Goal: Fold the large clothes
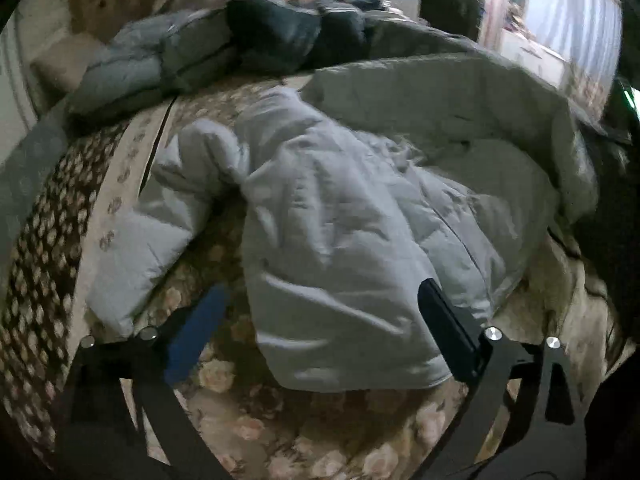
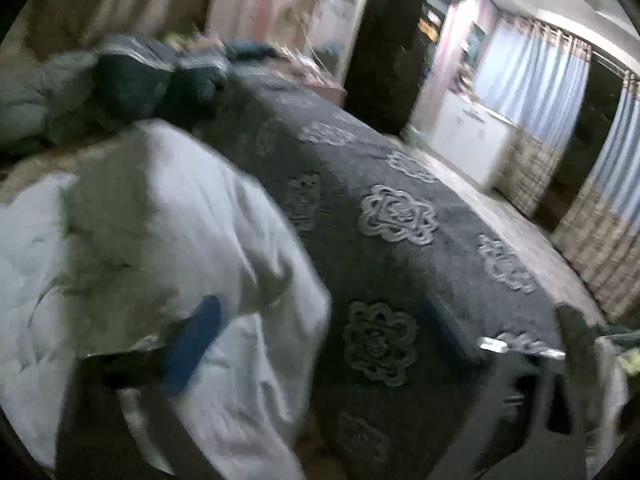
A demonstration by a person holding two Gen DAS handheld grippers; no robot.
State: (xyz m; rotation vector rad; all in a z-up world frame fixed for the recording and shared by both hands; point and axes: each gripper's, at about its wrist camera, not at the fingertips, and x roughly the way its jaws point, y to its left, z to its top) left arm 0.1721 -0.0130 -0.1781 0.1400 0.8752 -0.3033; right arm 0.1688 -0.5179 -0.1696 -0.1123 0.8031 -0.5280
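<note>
Pale puffer jacket (image 1: 340, 248) sprawled on floral bedspread (image 1: 248, 420), right side buried under grey blanket (image 2: 400, 208), left gripper (image 1: 324, 308) spread wide over hem, right gripper (image 2: 324, 324) wide, empty, heavily blurred.

Standing against the far pink wall (image 2: 452, 60), a tall dark wardrobe (image 2: 384, 48) beside a low white cabinet (image 2: 472, 140). Hanging along the right side, pale blue curtains (image 2: 532, 76) glowing with daylight. Spreading over the bed, a grey blanket (image 2: 400, 208) with embossed flowers, meeting a rose-patterned bedspread (image 1: 248, 420).
</note>
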